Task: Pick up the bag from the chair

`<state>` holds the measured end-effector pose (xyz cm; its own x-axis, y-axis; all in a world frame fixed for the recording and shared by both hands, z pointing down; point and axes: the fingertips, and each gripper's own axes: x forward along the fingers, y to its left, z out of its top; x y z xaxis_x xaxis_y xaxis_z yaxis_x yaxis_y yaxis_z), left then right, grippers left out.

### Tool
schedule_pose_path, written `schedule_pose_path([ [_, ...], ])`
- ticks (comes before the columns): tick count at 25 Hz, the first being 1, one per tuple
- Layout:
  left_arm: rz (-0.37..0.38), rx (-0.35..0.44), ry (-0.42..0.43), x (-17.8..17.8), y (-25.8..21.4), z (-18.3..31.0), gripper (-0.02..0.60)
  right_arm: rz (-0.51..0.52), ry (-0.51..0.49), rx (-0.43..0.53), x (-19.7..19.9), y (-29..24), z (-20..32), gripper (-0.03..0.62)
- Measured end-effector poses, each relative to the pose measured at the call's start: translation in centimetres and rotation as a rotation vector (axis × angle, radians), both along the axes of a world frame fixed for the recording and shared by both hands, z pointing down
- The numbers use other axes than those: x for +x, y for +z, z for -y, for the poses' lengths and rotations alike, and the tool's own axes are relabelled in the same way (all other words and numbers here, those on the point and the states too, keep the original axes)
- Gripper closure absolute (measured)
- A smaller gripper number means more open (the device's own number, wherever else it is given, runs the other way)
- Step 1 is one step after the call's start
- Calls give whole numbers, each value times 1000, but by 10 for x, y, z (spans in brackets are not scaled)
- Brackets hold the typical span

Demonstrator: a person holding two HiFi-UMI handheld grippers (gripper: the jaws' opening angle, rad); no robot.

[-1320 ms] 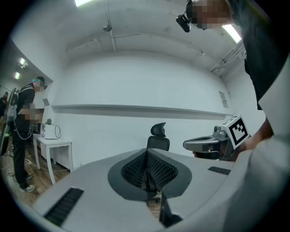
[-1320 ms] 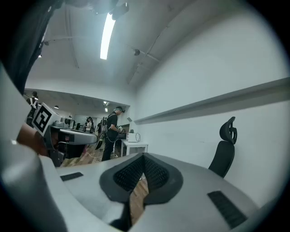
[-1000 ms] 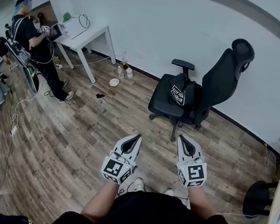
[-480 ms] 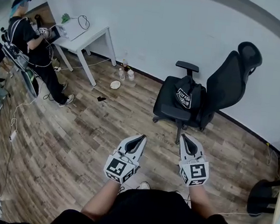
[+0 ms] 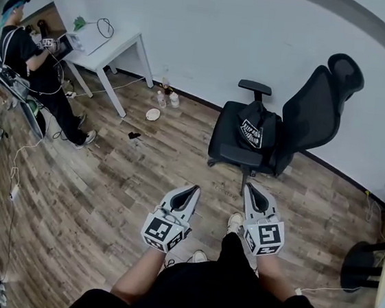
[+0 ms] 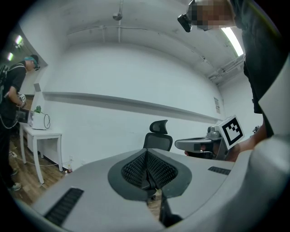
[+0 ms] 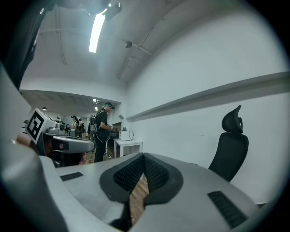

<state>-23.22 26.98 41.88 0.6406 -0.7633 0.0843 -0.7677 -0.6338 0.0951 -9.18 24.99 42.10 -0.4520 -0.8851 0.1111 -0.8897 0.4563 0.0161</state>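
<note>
Held low before the person, the left hand-held gripper (image 5: 190,189) and right hand-held gripper (image 5: 250,191) are both clenched on nothing. Straight ahead of the right one, which is nearer, stands the chair (image 5: 316,102). The bag (image 5: 254,126) sits on its seat, seemingly upright against the backrest, well apart from both.

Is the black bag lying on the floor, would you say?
No, the black bag rests on the seat of the office chair.
</note>
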Motion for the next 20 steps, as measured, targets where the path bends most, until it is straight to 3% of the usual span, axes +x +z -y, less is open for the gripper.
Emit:
schedule_pose_path([
  [12, 46, -55, -15, 21, 25, 102, 558, 6, 47, -38, 58, 22, 109, 574],
  [20, 43, -70, -22, 55, 20, 182, 558, 7, 17, -62, 89, 27, 185, 574],
])
